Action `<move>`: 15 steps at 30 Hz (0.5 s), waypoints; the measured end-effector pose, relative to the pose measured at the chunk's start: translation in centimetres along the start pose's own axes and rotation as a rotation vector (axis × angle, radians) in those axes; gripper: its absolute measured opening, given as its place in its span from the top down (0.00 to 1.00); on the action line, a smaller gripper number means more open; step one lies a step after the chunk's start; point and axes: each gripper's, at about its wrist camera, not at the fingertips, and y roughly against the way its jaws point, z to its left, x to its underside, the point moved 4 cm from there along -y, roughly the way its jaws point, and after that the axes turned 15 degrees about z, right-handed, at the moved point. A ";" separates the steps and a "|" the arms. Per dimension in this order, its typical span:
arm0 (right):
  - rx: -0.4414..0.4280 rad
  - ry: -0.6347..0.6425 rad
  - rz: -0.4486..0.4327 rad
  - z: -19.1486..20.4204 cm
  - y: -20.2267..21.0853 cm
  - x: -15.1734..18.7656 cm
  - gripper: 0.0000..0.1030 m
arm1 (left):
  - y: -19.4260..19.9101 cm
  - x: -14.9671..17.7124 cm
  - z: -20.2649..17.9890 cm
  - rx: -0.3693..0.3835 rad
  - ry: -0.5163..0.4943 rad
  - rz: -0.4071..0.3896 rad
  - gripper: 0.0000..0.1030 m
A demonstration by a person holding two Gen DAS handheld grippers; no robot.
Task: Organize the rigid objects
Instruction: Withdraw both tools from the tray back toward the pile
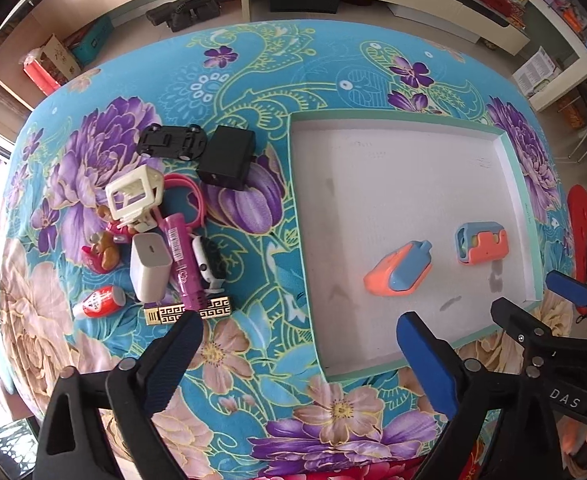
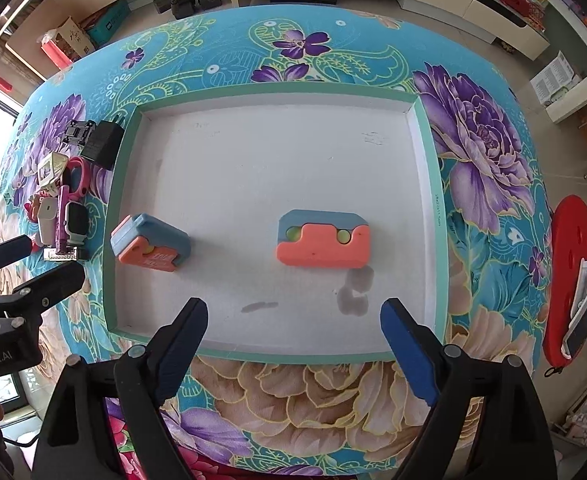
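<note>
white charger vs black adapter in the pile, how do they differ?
Colour: the white charger is glossy white, the black adapter matte black. Place: the white charger sits packed among the pile's items, beside the magenta tube; the black adapter lies at the pile's far edge, near the tray. Both are boxy plugs outside the tray.

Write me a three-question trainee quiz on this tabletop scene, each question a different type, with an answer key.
1. True or false: the white tray holds exactly two orange-and-blue toys.
2. Multiple choice: the black charger lies (A) inside the tray, (B) on the cloth just outside the tray's left rim, (C) between the right gripper's fingers.
3. Fill in: the left gripper and the right gripper both stand ____, holding nothing.

Key: 1 true; 2 B; 3 open.
</note>
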 end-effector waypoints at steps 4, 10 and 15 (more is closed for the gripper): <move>0.010 -0.001 -0.005 0.9 0.0 0.0 0.10 | 0.1 0.7 1.1 -0.023 0.024 -0.013 0.00; 0.010 -0.018 -0.014 1.1 0.3 0.4 0.03 | 0.4 1.6 3.2 -0.029 0.054 -0.031 0.00; 0.023 -0.010 -0.020 1.7 0.8 0.8 0.03 | 1.0 2.1 5.8 -0.027 0.092 -0.044 0.00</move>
